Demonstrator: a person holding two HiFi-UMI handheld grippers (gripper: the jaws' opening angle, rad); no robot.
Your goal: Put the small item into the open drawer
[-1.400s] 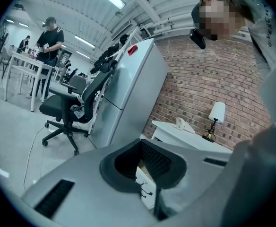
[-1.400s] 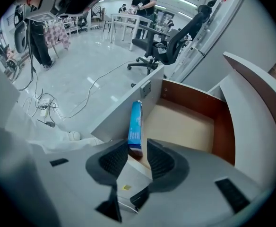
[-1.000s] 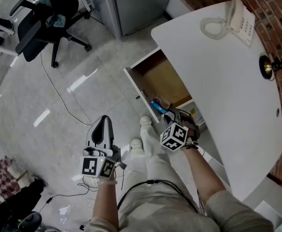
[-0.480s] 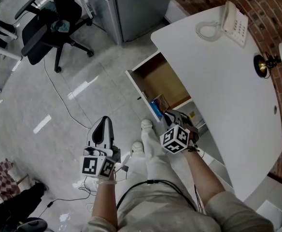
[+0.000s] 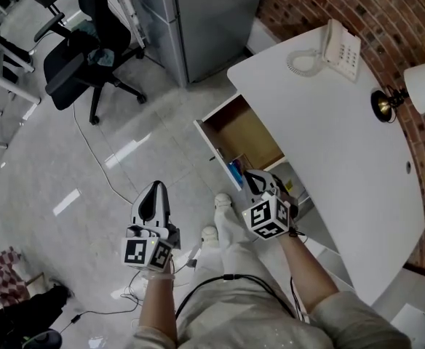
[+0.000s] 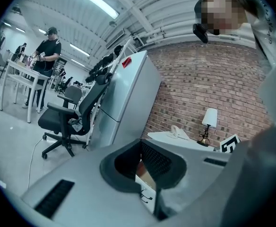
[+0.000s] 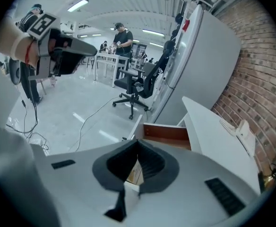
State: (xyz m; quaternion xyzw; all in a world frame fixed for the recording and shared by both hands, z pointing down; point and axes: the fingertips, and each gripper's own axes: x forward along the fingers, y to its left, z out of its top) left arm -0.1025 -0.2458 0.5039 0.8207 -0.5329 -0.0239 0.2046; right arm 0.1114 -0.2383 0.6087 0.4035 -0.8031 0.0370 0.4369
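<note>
The wooden drawer (image 5: 245, 131) stands pulled out of the white desk (image 5: 343, 137), with a blue packet (image 5: 236, 171) and other small items at its near end. My right gripper (image 5: 258, 182) hangs just over that near end, jaws shut, with nothing showing between the pads. In the right gripper view the closed tips (image 7: 138, 144) point at the drawer (image 7: 168, 135). My left gripper (image 5: 154, 191) is held over the floor to the left, also shut and empty; its tips (image 6: 140, 143) meet in the left gripper view.
A telephone (image 5: 340, 48) and a lamp (image 5: 416, 86) stand on the desk by the brick wall. A grey cabinet (image 5: 198, 13) and a black office chair (image 5: 81, 57) are beyond the drawer. A cable (image 5: 96, 151) runs across the floor. People stand at far tables (image 7: 119, 39).
The right gripper has drawn back slightly from the drawer's near end toward me. The left gripper has hardly moved. The head view has shifted, showing more of the lamp.
</note>
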